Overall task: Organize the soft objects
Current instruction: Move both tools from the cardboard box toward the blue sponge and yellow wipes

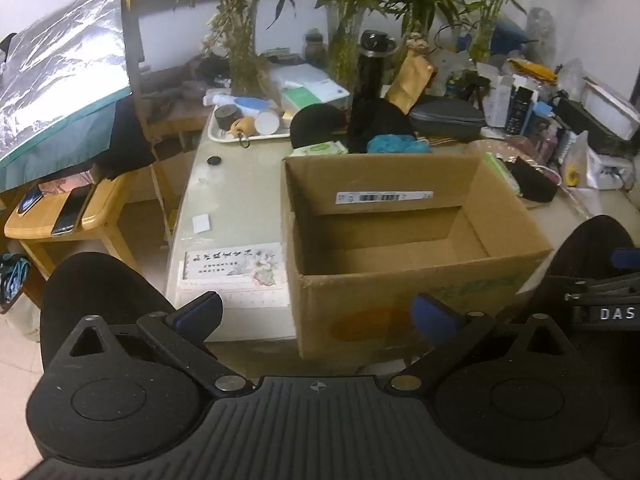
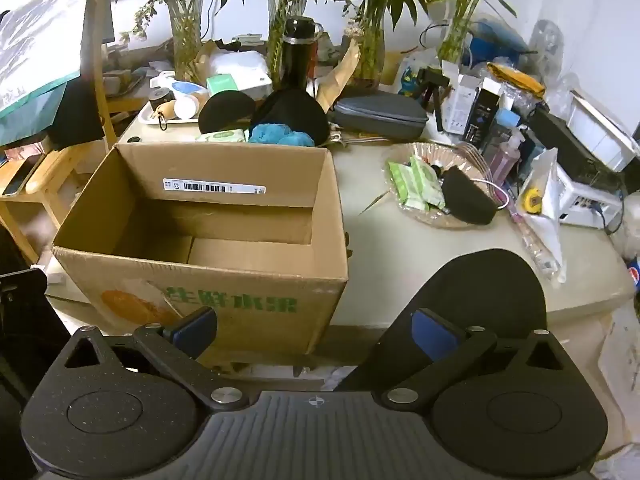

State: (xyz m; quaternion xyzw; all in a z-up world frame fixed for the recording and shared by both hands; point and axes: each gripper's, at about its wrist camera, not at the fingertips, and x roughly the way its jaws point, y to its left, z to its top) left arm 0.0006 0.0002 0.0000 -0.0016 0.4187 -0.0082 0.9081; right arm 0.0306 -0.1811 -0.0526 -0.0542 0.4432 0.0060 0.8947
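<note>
I hold my left gripper (image 1: 318, 314) and right gripper (image 2: 314, 330) spread wide with nothing between the blue pads, both angled down at an open cardboard box (image 2: 208, 216) on the cluttered table (image 2: 400, 264). The box (a barcode label on its far inner wall) sits empty. Behind it, at twelve o'clock, lies a blue fluffy bundle (image 2: 280, 134); a black soft pouch (image 2: 468, 198) rests in a clear dish (image 2: 432, 220) at two o'clock

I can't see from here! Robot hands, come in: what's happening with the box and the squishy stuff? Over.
Left gripper and right gripper open, empty. Cardboard box open, nothing in it. Blue fluffy thing waits behind the box. Nothing blocking.
</note>
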